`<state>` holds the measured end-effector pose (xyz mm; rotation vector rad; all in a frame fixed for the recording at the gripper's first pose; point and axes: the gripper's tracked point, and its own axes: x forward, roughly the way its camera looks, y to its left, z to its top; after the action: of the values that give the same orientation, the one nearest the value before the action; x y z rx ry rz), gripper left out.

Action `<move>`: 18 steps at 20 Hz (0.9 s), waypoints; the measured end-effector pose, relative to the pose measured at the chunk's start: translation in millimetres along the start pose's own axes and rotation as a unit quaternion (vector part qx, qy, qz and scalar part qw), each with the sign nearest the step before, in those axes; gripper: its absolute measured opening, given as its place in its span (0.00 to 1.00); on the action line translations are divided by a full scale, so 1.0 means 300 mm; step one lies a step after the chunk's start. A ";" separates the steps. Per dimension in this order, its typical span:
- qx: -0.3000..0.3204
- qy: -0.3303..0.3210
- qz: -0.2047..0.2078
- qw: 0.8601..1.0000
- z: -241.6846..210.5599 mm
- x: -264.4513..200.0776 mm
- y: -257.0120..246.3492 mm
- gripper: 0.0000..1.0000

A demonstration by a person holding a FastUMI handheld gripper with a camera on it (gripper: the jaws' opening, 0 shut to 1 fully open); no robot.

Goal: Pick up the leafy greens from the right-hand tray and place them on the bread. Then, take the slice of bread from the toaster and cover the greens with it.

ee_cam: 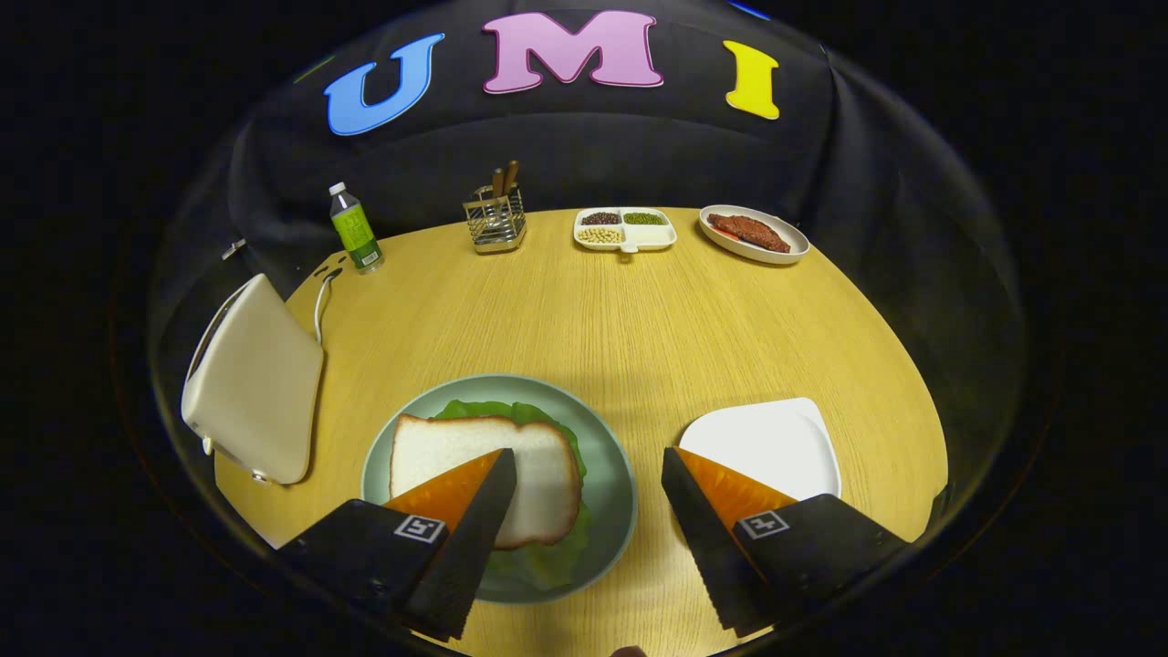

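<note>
The claw (589, 465) is hanging released, its left finger overlapping the bread slice (474, 456) covering the leafy greens (538, 561).

A light wooden table (639, 319) against seemingly creased black cloth wall (639, 155).

The tongs (589, 461) hang above the counter's near edge with their two fingers (474, 529) spread wide apart, nothing gripped between them, tips angled forward and slightly inward.
</note>
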<state>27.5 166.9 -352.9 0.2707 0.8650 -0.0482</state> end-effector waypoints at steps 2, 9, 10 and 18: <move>0.007 -0.016 0.013 1.000 0.034 -0.042 0.003 1.00; 0.008 -0.077 0.059 0.995 0.194 -0.243 -0.027 1.00; 0.002 -0.088 0.060 0.994 0.221 -0.272 -0.041 1.00; -0.062 -0.180 0.106 0.976 0.424 -0.577 -0.046 0.99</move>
<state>7.8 109.7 -146.5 0.2261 0.4726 0.1510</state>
